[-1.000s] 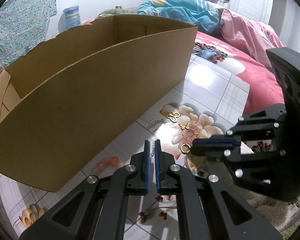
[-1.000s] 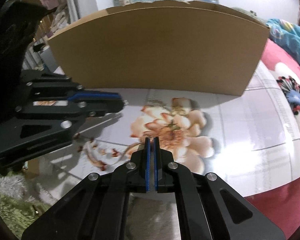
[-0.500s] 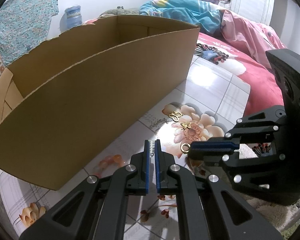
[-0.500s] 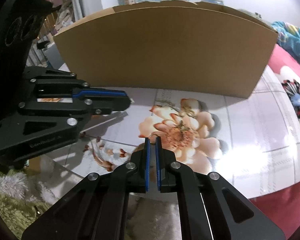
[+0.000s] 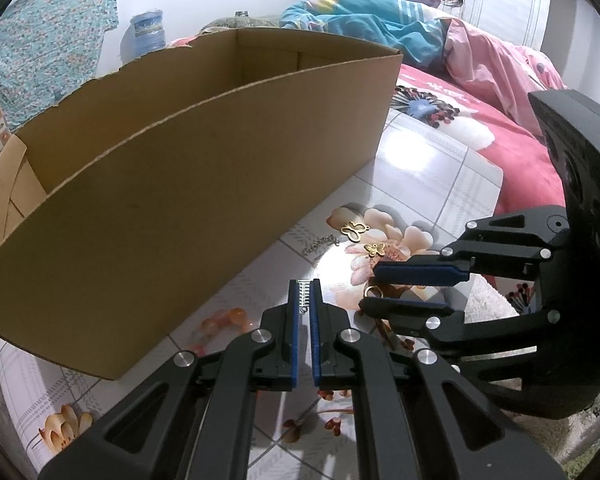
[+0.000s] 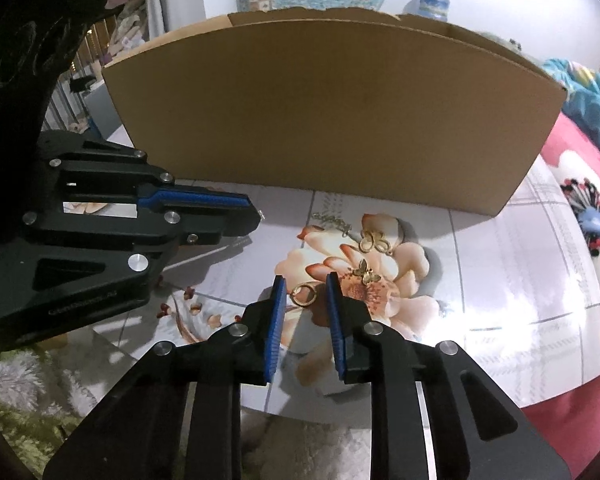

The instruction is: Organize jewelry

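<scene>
Lying flat on the flowered table [image 6: 540,264], the gold ring [image 6: 303,294] sits right at the tips of the right gripper [image 6: 305,289], between its two blue fingers [image 6: 277,308], whose jaws are opening with neither pad touching the ring. It is a small hoop with no real long axis, so what matters is that it stays centred in the gap; it is directly ahead of these fingers and far closer to the right hand than the left. Just beyond it lie a small gold butterfly charm [image 6: 367,274], a larger open butterfly pendant [image 6: 374,241] and a thin script-shaped silver piece [image 6: 332,220], near enough that a wide sweep could nudge the nearest charm. The left gripper [image 5: 305,294] is closed narrowly on a small silver ribbed piece [image 5: 304,299] that shows between its fingers, held just above the table to the ring's left. Behind everything stands the open cardboard box [image 5: 204,184], its tall near wall between the jewelry and its inside, so anything bound for it must probably be lifted over the rim. Pink bedding [image 5: 516,152] lies past the table's far edge.
</scene>
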Demonstrator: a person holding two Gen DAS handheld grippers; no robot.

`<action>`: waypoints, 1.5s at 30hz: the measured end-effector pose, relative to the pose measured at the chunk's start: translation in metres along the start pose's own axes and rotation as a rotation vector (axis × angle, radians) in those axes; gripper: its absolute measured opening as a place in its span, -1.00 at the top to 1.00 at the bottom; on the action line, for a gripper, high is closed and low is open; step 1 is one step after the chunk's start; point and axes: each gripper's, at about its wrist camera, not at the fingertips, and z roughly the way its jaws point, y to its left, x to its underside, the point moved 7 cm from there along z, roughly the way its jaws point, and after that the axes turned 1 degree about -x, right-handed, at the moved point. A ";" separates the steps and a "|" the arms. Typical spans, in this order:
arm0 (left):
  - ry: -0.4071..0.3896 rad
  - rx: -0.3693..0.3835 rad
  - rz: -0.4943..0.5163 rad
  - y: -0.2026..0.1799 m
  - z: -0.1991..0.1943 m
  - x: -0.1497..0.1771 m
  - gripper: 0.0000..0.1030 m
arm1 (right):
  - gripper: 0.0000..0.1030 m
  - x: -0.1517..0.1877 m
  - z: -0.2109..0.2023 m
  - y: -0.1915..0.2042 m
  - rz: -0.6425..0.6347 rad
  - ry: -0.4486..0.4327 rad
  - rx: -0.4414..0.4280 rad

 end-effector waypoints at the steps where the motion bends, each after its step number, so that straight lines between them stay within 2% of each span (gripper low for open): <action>1: 0.000 0.000 0.000 0.000 0.000 0.000 0.92 | 0.79 0.000 0.000 0.001 0.002 -0.002 -0.002; 16: -0.014 -0.001 0.003 -0.001 -0.006 -0.002 0.92 | 0.81 0.004 -0.015 -0.019 0.038 -0.046 -0.009; 20: -0.077 0.048 -0.019 -0.003 -0.027 -0.016 0.92 | 0.81 -0.004 -0.028 -0.033 0.051 -0.107 0.002; 25: -0.195 0.122 -0.044 -0.002 -0.066 -0.049 0.92 | 0.81 -0.040 -0.061 -0.056 0.073 -0.236 0.013; 28: -0.246 0.135 -0.076 0.009 -0.079 -0.074 0.92 | 0.81 -0.064 -0.073 -0.069 0.081 -0.304 0.014; 30: -0.271 0.110 -0.087 0.018 -0.082 -0.087 0.92 | 0.80 -0.080 -0.071 -0.072 0.087 -0.325 0.013; 34: -0.250 0.065 -0.106 0.034 -0.067 -0.112 0.92 | 0.80 -0.106 -0.057 -0.087 0.084 -0.330 0.041; 40: -0.111 -0.003 -0.155 0.061 -0.015 -0.129 0.91 | 0.80 -0.136 -0.030 -0.108 0.106 -0.297 0.107; 43: -0.066 -0.013 -0.203 0.068 -0.007 -0.124 0.91 | 0.70 -0.141 -0.028 -0.117 0.144 -0.295 0.108; 45: -0.065 -0.016 -0.218 0.069 -0.008 -0.121 0.86 | 0.51 -0.139 -0.033 -0.118 0.160 -0.318 0.099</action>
